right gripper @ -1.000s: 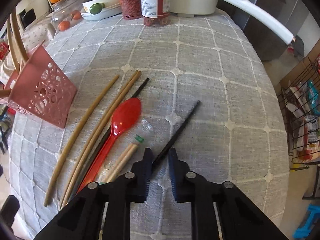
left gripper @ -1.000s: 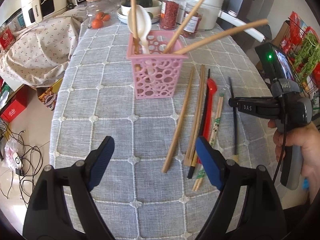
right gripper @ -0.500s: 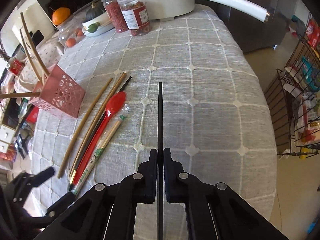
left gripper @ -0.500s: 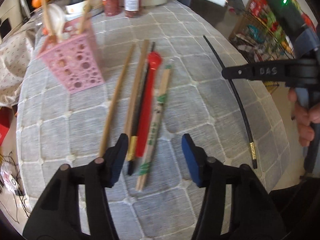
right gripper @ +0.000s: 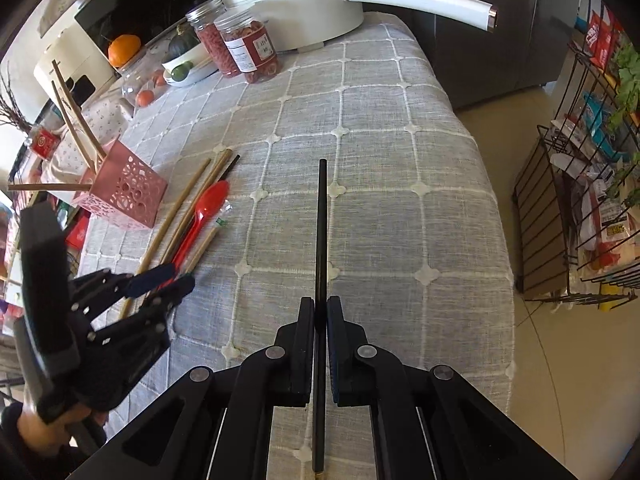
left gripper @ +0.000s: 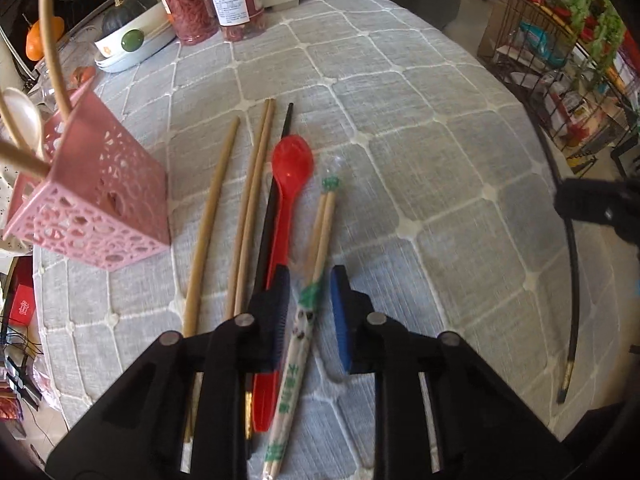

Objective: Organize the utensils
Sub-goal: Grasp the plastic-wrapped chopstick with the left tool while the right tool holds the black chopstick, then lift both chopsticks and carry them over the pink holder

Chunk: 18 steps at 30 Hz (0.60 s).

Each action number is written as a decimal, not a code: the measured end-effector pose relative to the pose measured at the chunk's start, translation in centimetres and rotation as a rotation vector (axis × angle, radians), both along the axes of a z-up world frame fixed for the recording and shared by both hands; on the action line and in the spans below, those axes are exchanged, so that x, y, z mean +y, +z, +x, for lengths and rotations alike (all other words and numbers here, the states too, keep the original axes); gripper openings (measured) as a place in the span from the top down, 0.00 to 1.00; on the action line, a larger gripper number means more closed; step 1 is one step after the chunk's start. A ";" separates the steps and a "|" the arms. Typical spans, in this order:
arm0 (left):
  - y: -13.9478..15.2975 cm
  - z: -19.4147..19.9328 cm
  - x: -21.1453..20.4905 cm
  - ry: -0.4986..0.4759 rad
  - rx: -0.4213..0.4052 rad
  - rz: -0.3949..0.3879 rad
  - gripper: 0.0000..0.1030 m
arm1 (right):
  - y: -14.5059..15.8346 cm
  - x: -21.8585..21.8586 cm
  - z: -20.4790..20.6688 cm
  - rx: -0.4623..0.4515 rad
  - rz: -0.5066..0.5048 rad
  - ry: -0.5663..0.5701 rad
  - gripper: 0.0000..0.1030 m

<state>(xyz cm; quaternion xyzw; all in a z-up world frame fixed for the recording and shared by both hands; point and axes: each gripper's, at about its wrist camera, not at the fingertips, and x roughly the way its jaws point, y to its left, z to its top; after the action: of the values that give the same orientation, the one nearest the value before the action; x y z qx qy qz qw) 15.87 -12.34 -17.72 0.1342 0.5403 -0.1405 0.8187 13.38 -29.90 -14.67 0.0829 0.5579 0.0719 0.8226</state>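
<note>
R gripper (right gripper: 319,320) is clenched on a black chopstick (right gripper: 321,232), held clear of the surface (right gripper: 400,160), stick running straight out ahead betw the pads and back under the gripper body. L gripper (left gripper: 308,304) points down over the wrapped chopstick pair (left gripper: 316,256); its jaws have just been closing, wrapped pair sits betw the blue pads (left gripper: 340,320) w/ a gap showing each side, so not gripped yet. Just left of that pair: red spoon (left gripper: 290,176), a 2nd black chopstick (left gripper: 276,192) touching it, then two bamboo sticks (left gripper: 254,184) side by side & one more bamboo stick (left gripper: 212,200) apart to the left. Pink perforated basket (left gripper: 100,200) stands near the sticks' left, w/ a white spoon (left gripper: 24,116) & bamboo sticks leaning out of it. Far end of surface: two jars (left gripper: 212,4), white bowl (left gripper: 132,40) w/ squash, big white pot (right gripper: 296,4). Wire rack (right gripper: 580,200) stands on floor to the right.
</note>
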 end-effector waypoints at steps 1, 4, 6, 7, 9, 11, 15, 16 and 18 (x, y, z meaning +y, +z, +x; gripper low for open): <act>0.0 0.3 -0.1 0.002 0.003 -0.004 0.79 | 0.1 -0.1 -0.1 -0.002 0.004 -0.002 0.94; -0.2 1.1 -0.8 -0.008 0.027 -0.018 0.82 | 0.6 -0.5 -0.3 -0.012 0.017 -0.009 0.94; -0.4 1.2 -1.1 -0.011 0.034 -0.005 0.82 | 0.8 -0.8 -0.3 -0.016 0.025 -0.015 0.94; -0.3 1.1 -1.3 -0.012 0.029 0.000 0.82 | 0.8 -0.8 -0.4 -0.017 0.026 -0.018 0.94; -0.4 1.0 -1.8 -0.020 0.028 0.009 0.87 | 0.9 -0.9 -0.4 -0.018 0.028 -0.023 0.94; -0.5 0.8 -2.2 -0.027 0.020 0.028 0.88 | 1.0 -1.0 -0.6 -0.018 0.029 -0.028 0.94; -0.4 -0.1 -3.0 -0.060 0.009 0.057 0.94 | 1.4 -1.2 -0.9 -0.026 0.030 -0.038 0.94; -0.4 -0.6 -3.1 -0.068 0.006 0.063 0.94 | 1.5 -1.3 -1.0 -0.030 0.029 -0.041 0.94; -0.1 -1.7 -3.3 -0.081 0.003 0.055 0.94 | 1.9 -1.3 -1.3 -0.040 0.026 -0.045 0.94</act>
<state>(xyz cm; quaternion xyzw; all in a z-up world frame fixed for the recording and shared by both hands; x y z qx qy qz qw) 14.21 -15.63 -17.86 0.1781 0.5391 -0.1587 0.8077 12.03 -31.22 -12.76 0.1046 0.5385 0.0624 0.8338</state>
